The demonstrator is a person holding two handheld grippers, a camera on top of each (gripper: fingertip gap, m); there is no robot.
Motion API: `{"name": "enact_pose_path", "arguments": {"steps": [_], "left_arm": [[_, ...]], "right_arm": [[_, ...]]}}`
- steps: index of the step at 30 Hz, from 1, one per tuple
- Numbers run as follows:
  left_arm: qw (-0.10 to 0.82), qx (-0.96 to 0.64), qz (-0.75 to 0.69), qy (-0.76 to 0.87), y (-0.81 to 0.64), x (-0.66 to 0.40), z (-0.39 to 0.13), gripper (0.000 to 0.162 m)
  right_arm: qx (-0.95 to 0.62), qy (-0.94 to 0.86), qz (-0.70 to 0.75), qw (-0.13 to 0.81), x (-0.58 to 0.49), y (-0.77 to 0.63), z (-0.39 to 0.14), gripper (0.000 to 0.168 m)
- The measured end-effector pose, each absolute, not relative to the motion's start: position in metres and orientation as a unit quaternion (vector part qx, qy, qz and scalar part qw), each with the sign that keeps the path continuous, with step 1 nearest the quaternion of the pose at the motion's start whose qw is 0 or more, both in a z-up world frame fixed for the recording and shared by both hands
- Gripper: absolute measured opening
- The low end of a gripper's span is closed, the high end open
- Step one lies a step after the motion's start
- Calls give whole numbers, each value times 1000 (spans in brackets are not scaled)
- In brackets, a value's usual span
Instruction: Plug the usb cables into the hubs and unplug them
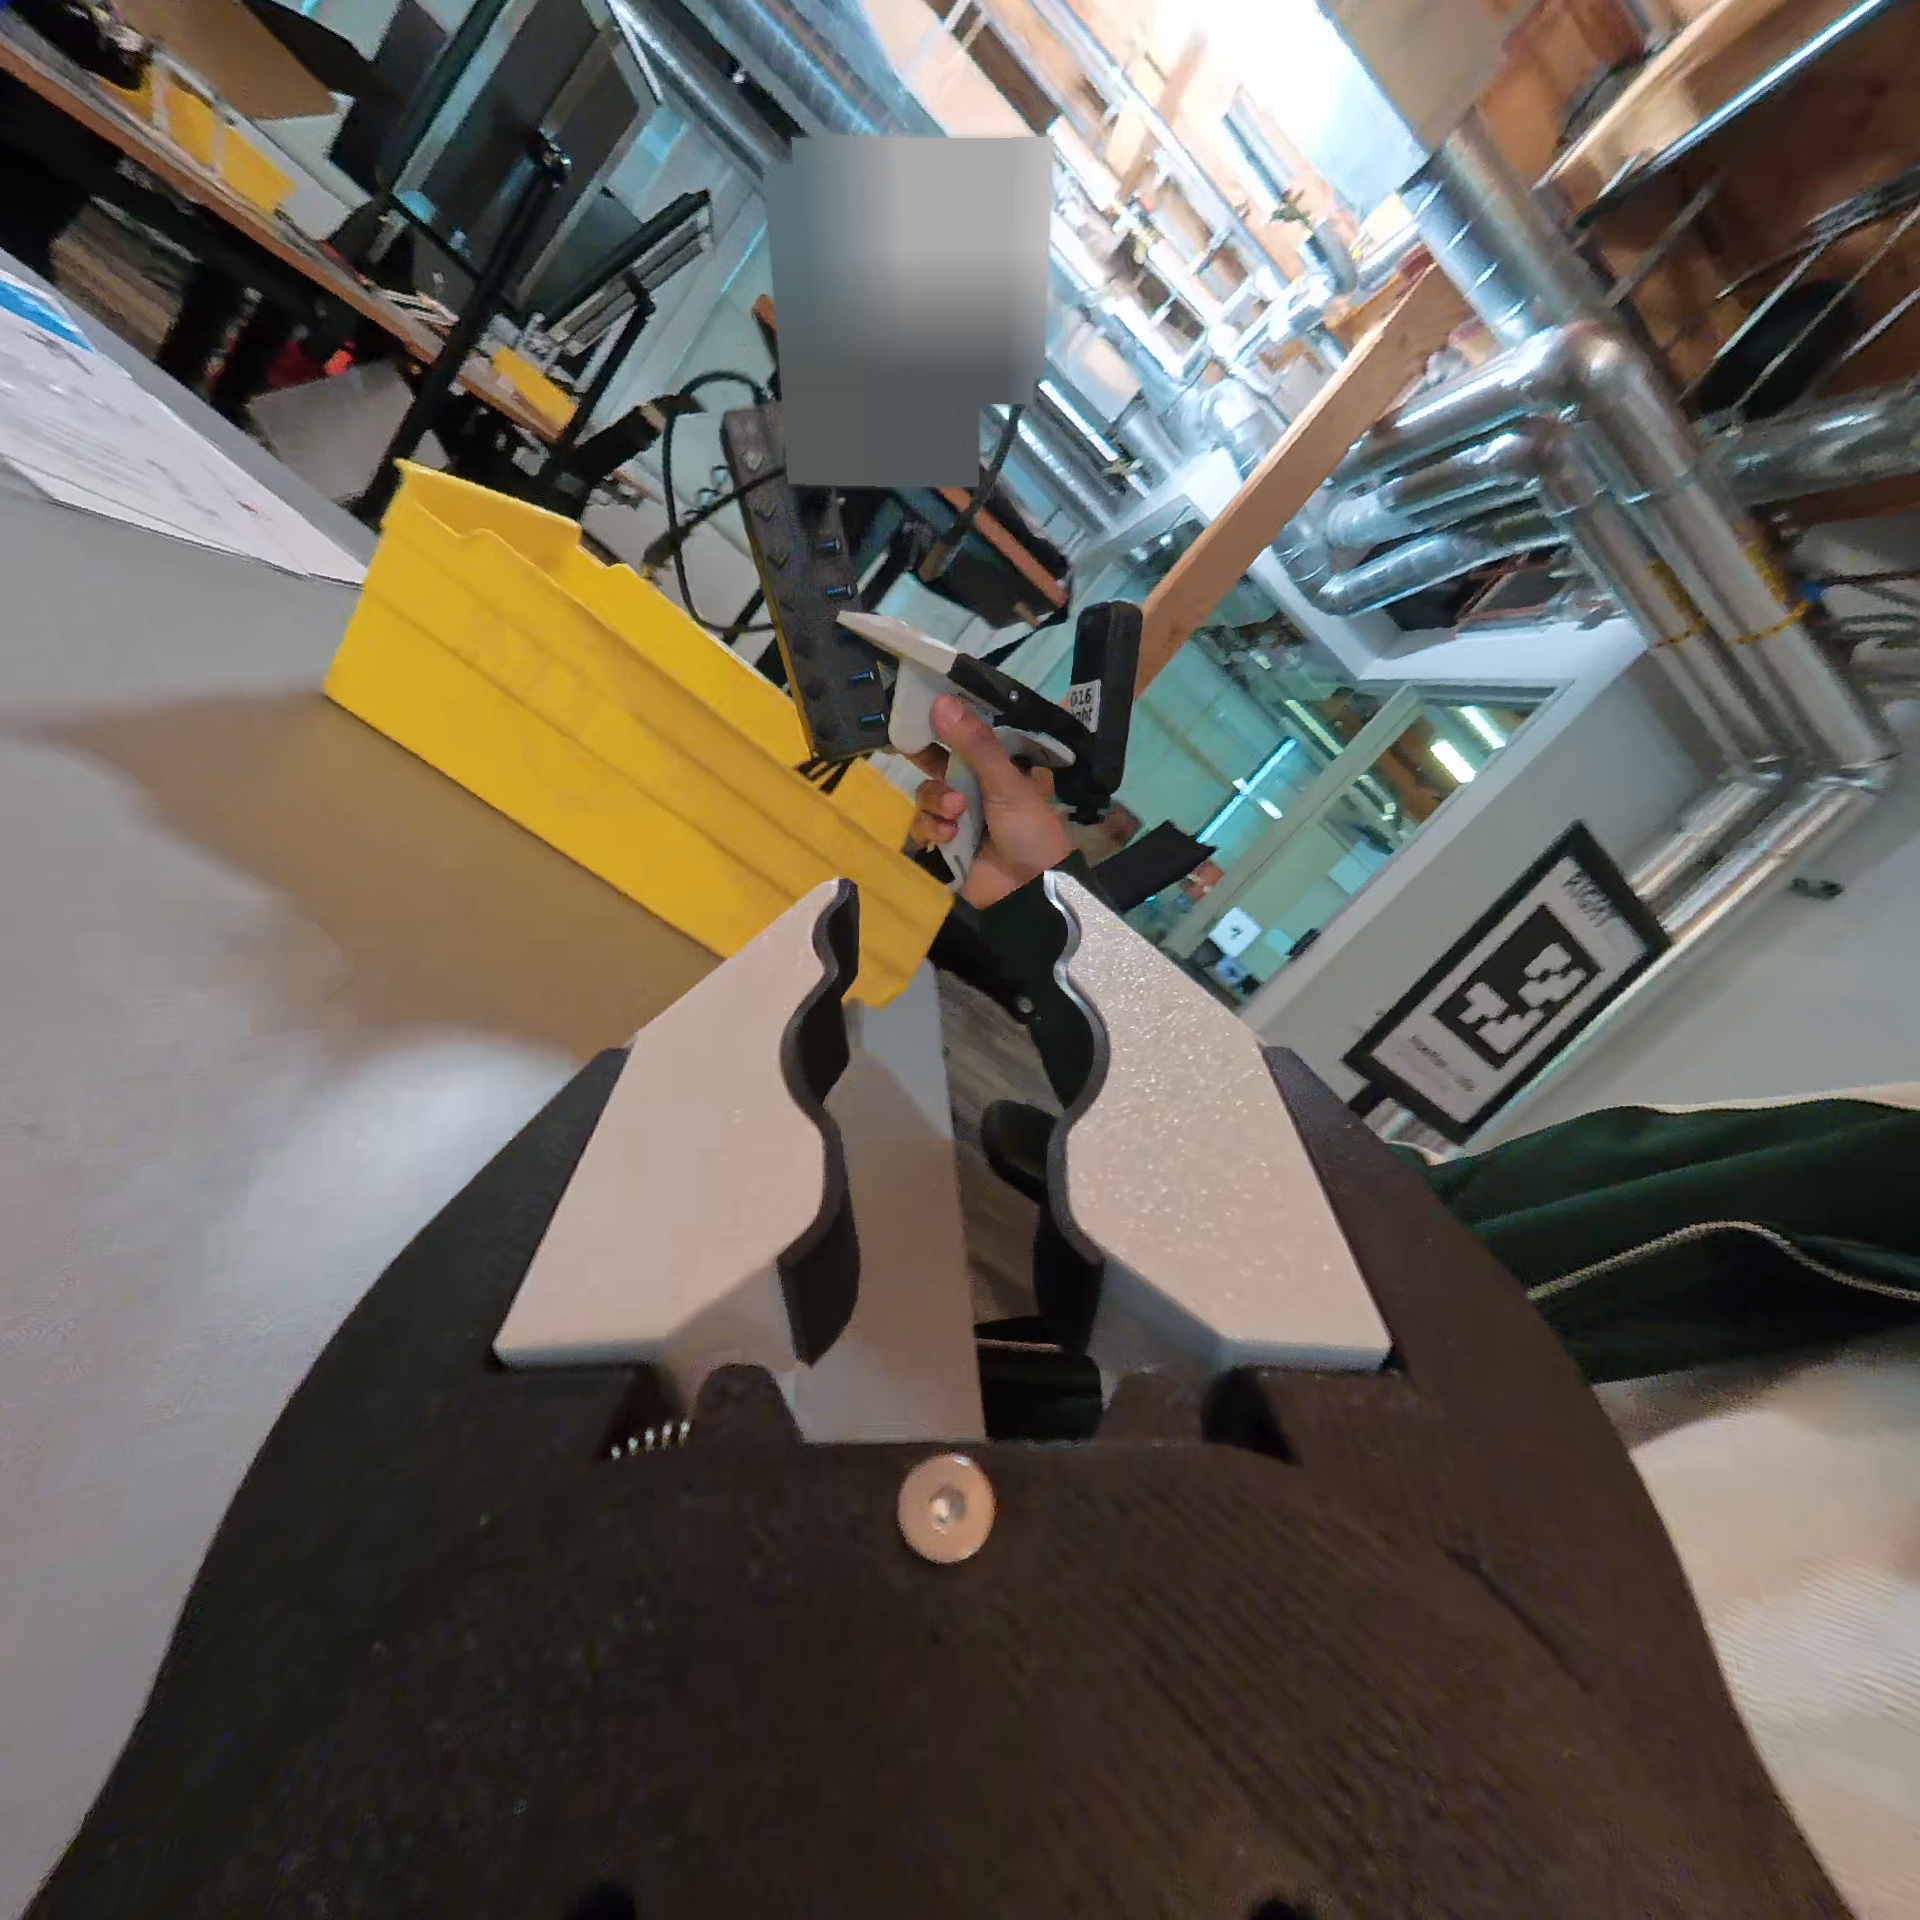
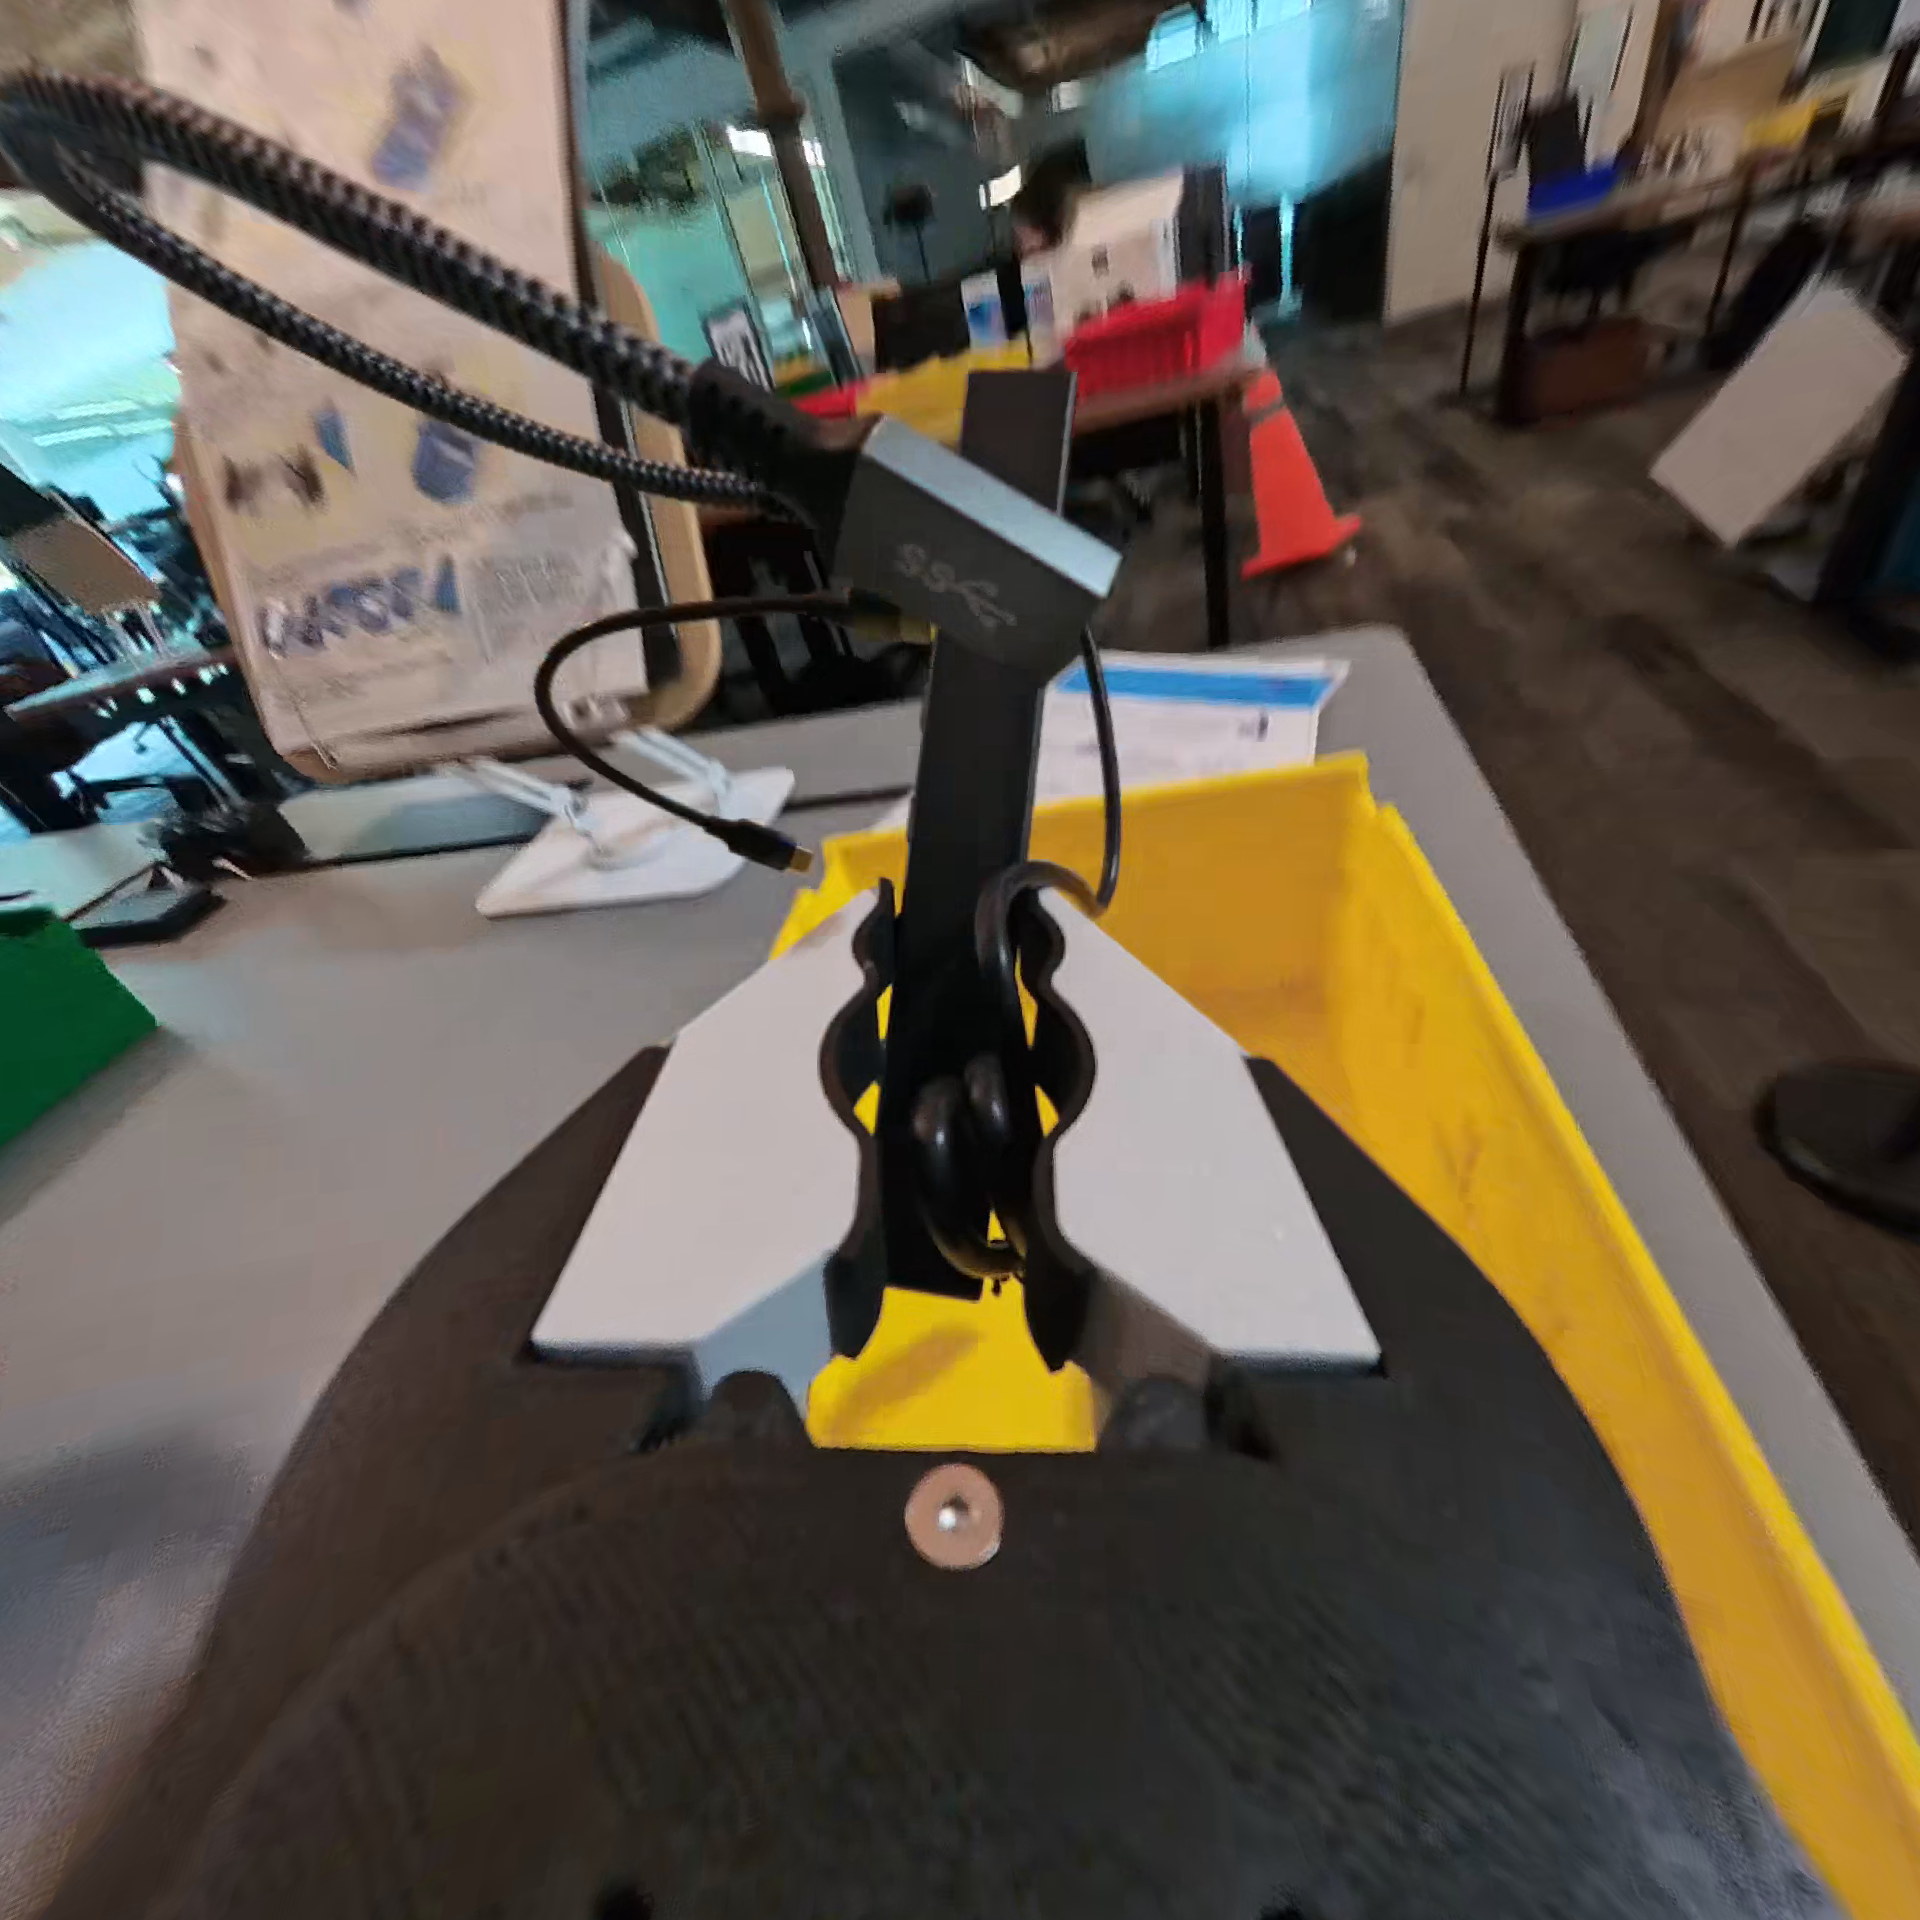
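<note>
In the right wrist view my right gripper (image 2: 966, 914) is shut on a long black USB hub (image 2: 977, 748) and holds it upright over a yellow bin (image 2: 1382, 1039). A coil of thin black cable is pinched in with it. A grey USB plug (image 2: 977, 540) on a thick braided cable (image 2: 364, 249) sits in the hub near its top. A thin black cable hangs off the hub with its free plug (image 2: 795, 857) dangling. In the left wrist view my left gripper (image 1: 951, 914) is open and empty, short of the bin (image 1: 582, 707), facing the hub (image 1: 810, 603) and right gripper (image 1: 883, 639).
The bin stands on a grey table (image 2: 364, 1091) with papers (image 2: 1195, 717), a white stand (image 2: 644, 831), a green box (image 2: 52, 997) and a cardboard box (image 2: 395, 416). An orange cone (image 2: 1288, 488) stands on the floor beyond. A green sleeve (image 1: 1714, 1216) lies at the right.
</note>
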State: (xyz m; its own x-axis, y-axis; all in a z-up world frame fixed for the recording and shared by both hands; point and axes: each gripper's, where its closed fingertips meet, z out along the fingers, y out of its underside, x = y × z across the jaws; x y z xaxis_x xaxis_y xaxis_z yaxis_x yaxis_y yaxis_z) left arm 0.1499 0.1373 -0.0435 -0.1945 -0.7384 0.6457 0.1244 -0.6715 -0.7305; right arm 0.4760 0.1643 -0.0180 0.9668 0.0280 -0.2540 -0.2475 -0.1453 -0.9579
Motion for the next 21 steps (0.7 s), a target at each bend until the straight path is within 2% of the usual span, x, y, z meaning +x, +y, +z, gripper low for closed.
{"name": "enact_pose_path", "arguments": {"steps": [3,6,9,14,17,18,21], "left_arm": [[327,-604,-662,301,145,154,-61,33],[383,-672,-529,350,164,153,-91,36],[417,-701,-406,413,176,149,-117,60],[473,-714,-256,448,197,136,-138,60],[475,-716,-246,449,200,134,-140,60],[474,-717,-249,447,200,134,-140,60],[475,-721,-252,437,203,131,-138,61]], "right_arm": [[-791,87,114,595,479,172,-58,23],[-828,92,91,546,483,172,-83,23],[-854,97,85,504,486,170,-104,24],[-868,95,76,481,487,168,-115,27],[-859,67,75,501,481,164,-106,39],[-851,62,66,517,482,162,-100,49],[-831,54,11,554,493,150,-86,62]]}}
